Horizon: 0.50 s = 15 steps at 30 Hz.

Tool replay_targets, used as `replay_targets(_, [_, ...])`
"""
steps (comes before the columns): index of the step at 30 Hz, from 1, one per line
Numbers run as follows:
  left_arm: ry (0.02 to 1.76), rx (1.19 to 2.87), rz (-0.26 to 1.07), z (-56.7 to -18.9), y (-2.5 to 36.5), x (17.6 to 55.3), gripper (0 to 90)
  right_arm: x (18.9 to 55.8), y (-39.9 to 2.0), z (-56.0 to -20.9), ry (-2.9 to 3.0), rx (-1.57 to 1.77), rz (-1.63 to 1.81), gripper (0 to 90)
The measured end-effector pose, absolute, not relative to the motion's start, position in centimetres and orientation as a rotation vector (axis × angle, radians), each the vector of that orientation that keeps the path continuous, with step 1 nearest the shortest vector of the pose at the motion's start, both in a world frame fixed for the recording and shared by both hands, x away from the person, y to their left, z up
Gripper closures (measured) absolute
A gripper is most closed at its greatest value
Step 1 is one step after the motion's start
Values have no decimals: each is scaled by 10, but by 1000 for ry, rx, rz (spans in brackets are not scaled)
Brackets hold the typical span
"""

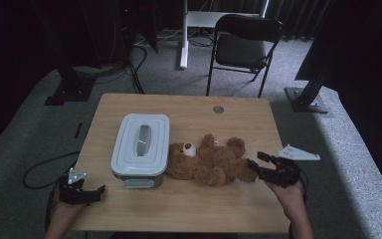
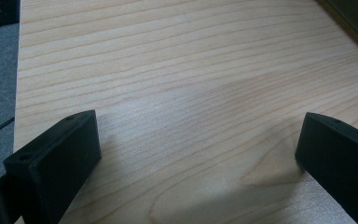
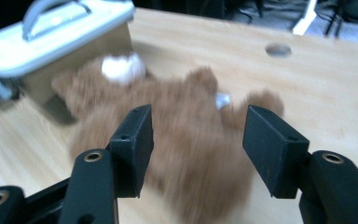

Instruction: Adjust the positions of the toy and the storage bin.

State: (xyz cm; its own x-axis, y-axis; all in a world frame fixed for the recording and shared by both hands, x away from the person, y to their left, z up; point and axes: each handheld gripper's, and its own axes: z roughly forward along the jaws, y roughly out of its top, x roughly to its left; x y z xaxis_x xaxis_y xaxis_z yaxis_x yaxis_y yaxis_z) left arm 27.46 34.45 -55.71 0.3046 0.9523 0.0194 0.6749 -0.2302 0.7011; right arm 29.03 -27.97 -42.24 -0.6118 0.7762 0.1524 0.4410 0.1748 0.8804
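Now teddy bear beside box

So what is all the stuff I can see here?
table: one, light wood, middle of the room
box: one, grey-white with a handle on the lid, left part of the table
teddy: one, brown, lying beside the box
chair: one, black, behind the table
left hand-held gripper: one, black, open over bare table
right hand-held gripper: one, black, open, by the teddy's feet
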Motion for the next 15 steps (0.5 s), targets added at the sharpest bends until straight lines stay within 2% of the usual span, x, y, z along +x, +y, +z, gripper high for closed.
replay_targets(3, [1440,1989,612,-557,345,275,6,311,-270,-418,2185,1127,1423,404])
replay_targets(4, [1440,1989,612,-557,345,275,6,332,-258,-419,2246,1112,1411,404])
replay_targets(8, [1440,1989,612,-557,345,275,6,365,-232,-427,2370,1081,1346,403])
replay_targets(15, [1441,1989,613,-557,345,275,6,390,-211,-444,2511,1036,1301,395])
